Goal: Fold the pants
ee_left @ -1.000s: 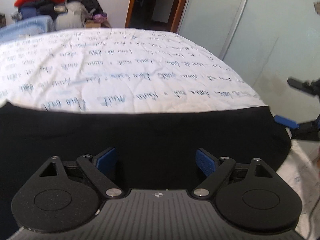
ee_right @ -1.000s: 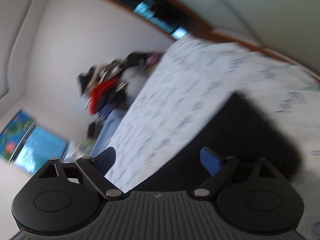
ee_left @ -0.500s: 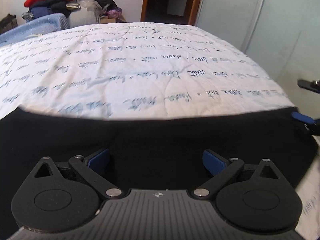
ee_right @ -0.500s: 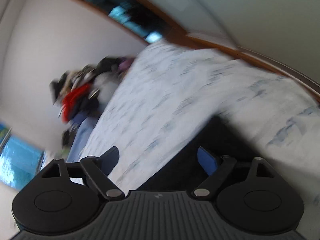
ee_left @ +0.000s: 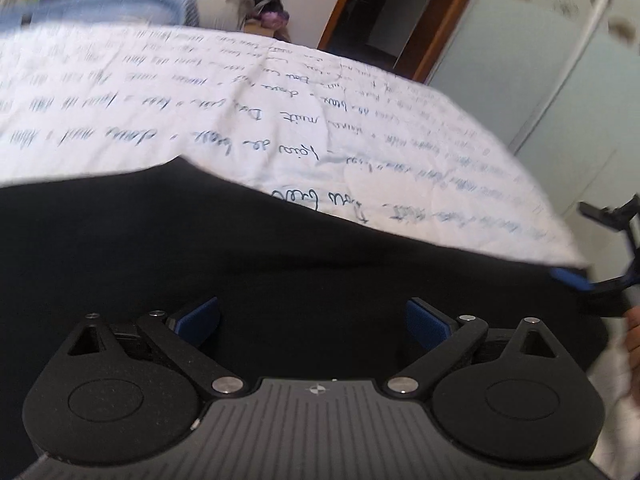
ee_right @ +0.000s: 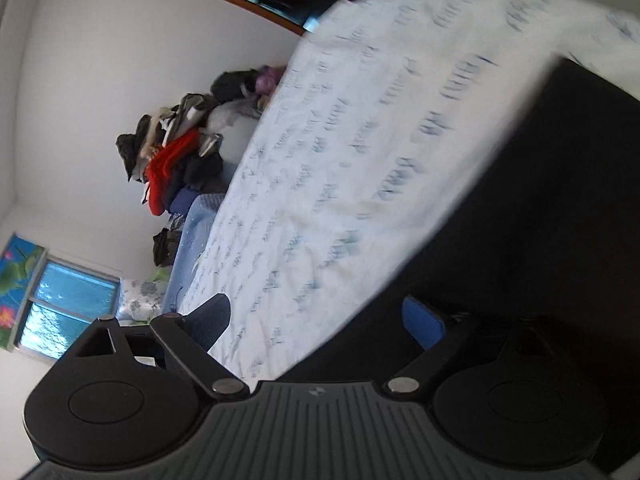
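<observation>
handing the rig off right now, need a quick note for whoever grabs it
Left gripper: open, nothing between the fingers, low over the black pants.
Right gripper: open, holding nothing, tilted on its side at the pants' edge.
Pants: spread flat across the near end of the bed, on the white script-print cover.
Done: pants are laid out; whether a first fold is already made cannot be told.
Left: grasp an edge with both grippers and finish folding.
</observation>
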### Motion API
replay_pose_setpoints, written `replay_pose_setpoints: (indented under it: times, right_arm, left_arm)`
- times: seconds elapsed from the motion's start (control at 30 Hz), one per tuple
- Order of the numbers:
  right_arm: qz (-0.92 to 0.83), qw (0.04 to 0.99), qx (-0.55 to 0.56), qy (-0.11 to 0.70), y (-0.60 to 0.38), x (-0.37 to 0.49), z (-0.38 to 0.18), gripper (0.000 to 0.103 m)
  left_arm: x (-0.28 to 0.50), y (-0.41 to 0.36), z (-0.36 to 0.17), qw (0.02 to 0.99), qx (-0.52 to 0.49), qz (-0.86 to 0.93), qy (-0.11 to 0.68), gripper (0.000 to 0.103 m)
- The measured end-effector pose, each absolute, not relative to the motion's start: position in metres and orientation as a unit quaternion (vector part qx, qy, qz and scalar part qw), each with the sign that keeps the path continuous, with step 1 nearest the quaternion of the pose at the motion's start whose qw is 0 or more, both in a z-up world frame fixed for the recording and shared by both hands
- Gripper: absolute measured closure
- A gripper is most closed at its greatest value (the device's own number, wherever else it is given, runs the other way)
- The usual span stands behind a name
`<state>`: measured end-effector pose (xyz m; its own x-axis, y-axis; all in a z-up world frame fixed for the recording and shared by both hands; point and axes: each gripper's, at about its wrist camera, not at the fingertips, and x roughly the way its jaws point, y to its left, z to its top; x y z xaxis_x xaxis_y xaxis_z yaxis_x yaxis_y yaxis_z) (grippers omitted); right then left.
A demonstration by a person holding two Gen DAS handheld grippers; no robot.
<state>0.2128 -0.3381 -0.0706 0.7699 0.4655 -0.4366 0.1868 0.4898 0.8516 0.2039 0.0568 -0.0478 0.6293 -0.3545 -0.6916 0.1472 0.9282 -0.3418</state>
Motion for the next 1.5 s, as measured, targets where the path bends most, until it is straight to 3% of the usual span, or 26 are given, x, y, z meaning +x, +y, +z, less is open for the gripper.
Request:
replay_pose_setpoints:
  times: [0.2, 0.4, 0.57, 0.8, 1.03, 1.2, 1.3, 1.5]
  right_arm:
    - [0.269, 0.748, 0.477, 0.374, -0.214, 0.256, -0.051, 0.005]
    - [0.351, 0.642, 0.497, 0.467, -0.072, 0.323, -0.084, 0.005]
    - [0.325, 0.686, 0.425, 0.493, -0.023, 0.348, -0.096, 0.006]
    - [0.297, 0.686, 0.431, 0.504, -0.036, 0.363, -0.083, 0.006]
    - [0.309, 0.777, 0.38, 0.395, -0.126, 0.258, -0.026, 0.006]
    - [0.098, 0.918, 0.237, 0.302, -0.24, 0.131, -0.015, 0.005]
    - [-0.039, 0.93, 0.179, 0.32, -0.299, 0.096, -0.027, 0.005]
    - [-0.083, 0.896, 0.338, 0.275, -0.371, 0.067, -0.044, 0.005]
  left_arm:
    - [0.161, 0.111, -0.055, 0.896, -0.193, -0.104, 0.386, 0.003]
    - [0.132, 0.094, -0.062, 0.922, -0.125, -0.103, 0.352, 0.002]
    - [0.116, 0.08, -0.079, 0.941, -0.048, -0.11, 0.316, 0.002]
    - [0.115, 0.094, -0.08, 0.942, -0.102, -0.12, 0.295, 0.001]
    - [0.117, 0.107, -0.081, 0.939, -0.15, -0.132, 0.28, 0.001]
    - [0.111, 0.098, -0.08, 0.942, -0.13, -0.123, 0.284, 0.001]
    - [0.112, 0.091, -0.081, 0.944, -0.108, -0.113, 0.29, 0.001]
    - [0.113, 0.079, -0.083, 0.947, -0.067, -0.092, 0.3, 0.001]
